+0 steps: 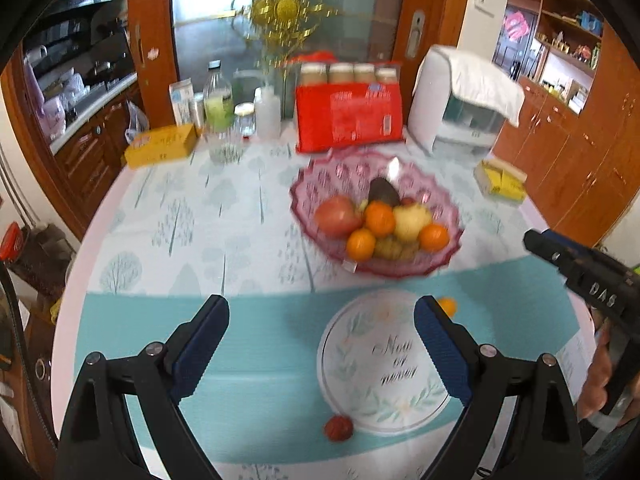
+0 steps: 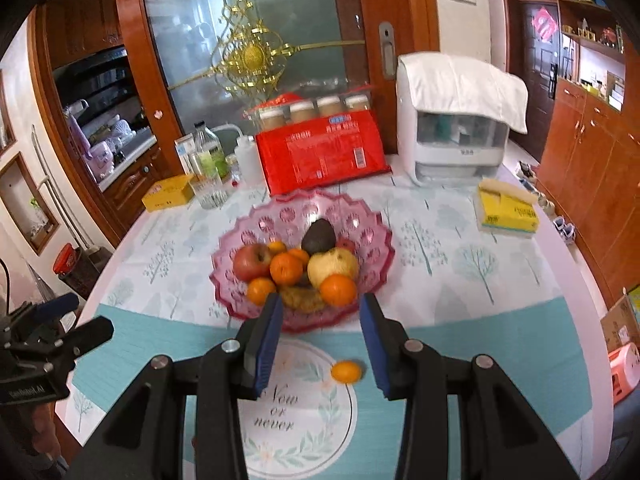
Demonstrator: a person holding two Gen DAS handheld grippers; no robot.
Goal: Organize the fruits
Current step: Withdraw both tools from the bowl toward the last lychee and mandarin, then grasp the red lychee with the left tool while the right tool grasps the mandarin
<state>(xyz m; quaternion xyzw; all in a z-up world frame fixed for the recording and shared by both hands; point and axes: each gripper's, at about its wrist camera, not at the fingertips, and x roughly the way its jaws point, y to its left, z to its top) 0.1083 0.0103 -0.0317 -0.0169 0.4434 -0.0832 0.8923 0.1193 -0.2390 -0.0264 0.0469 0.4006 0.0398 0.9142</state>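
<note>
Two tongs, our left tongs (image 1: 322,344) and right tongs (image 2: 320,340), hang spread, gripping nothing; between the right pair a small orange (image 2: 347,372) lies on the tabletop (image 2: 460,264), near the pink fruit bowl (image 2: 360,216).

Red packet (image 2: 320,156), white appliance (image 2: 456,136), yellow boxes (image 2: 506,212), drinking glass (image 2: 208,192)

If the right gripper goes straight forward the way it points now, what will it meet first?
Probably the small orange lying loose on the table: it sits between the open fingers of the right gripper, in front of the pink bowl. Depth is unclear, so the gripper might pass above it and reach the bowl's near rim.
</note>
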